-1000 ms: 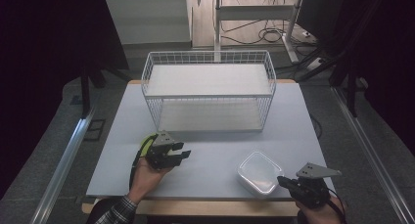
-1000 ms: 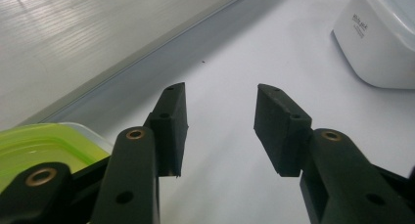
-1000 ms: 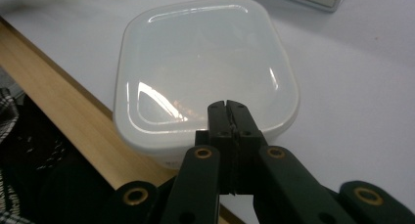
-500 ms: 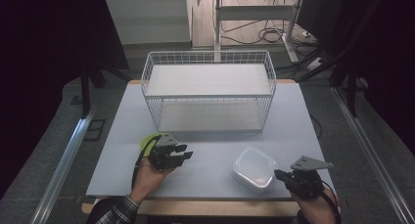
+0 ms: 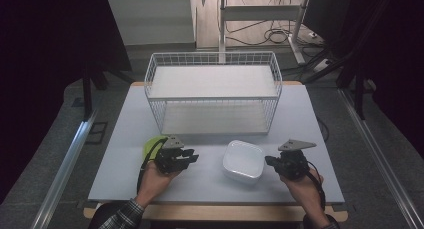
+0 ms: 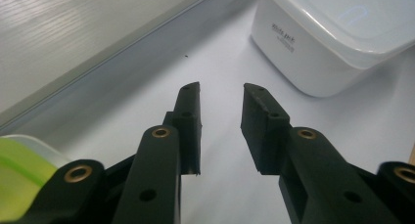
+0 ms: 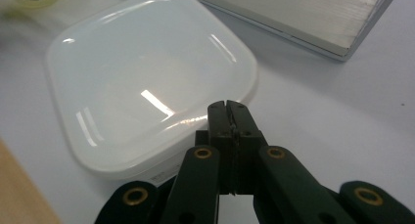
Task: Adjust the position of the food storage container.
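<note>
Item: white lidded container (image 5: 243, 160), squarish w/ rounded corners, no real long axis; sits on desk (image 5: 125, 139) near front edge, between the two hands, in front of wire basket (image 5: 213, 96). Lid on, glossy; small print on one side wall, illegible. Right claw (image 7: 229, 106): clenched, jaws pressed together w/ nothing between; tips at the container's near rim, pointed at its side wall, touching or just short, cannot tell. In high view right claw (image 5: 270, 161) lies just beside the container's right edge, aimed left at it. Left claw (image 6: 221, 94): released, gap between jaws, nothing in it; jaws have just been closing in, still apart. Container lies ahead and to the right of those jaws in left claw view, clear desk between. In high view left claw (image 5: 192, 158) is near the container's left side but apart from it. Nearer hand: right. Key relation: container sits between the claws, right one at its edge w/ jaws together, so judged a sideways nudge rather than a pick-up. Misc.: green-lidded tub (image 5: 150, 148) just behind left hand, partly hidden; basket interior holds nothing visible.
</note>
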A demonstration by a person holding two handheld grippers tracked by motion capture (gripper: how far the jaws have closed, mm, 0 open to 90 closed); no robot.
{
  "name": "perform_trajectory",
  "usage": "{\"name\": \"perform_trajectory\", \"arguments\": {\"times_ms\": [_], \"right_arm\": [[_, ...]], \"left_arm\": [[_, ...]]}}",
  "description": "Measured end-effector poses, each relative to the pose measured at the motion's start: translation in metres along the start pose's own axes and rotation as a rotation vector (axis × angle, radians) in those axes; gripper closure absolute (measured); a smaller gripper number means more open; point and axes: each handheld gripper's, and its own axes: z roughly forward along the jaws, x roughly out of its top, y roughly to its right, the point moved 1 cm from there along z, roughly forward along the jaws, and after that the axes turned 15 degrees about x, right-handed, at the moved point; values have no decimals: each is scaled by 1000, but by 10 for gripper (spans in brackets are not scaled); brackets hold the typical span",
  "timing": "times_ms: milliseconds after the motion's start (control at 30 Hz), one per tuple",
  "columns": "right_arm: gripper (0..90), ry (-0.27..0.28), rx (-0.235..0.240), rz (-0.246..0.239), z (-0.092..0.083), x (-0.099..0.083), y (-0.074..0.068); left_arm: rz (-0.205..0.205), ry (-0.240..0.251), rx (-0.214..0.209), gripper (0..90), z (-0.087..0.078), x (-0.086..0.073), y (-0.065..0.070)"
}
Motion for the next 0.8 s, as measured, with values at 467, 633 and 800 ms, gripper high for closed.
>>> {"name": "perform_trajectory", "arguments": {"times_ms": [467, 633, 800], "right_arm": [[889, -52, 62, 44, 41, 18, 10], [884, -61, 101, 23, 47, 17, -3], [873, -73, 130, -5, 53, 17, -16]], "left_arm": [[18, -52, 12, 741, 18, 5, 6], [18, -65, 6, 745, 18, 4, 8], [16, -69, 0, 746, 17, 3, 8]]}}
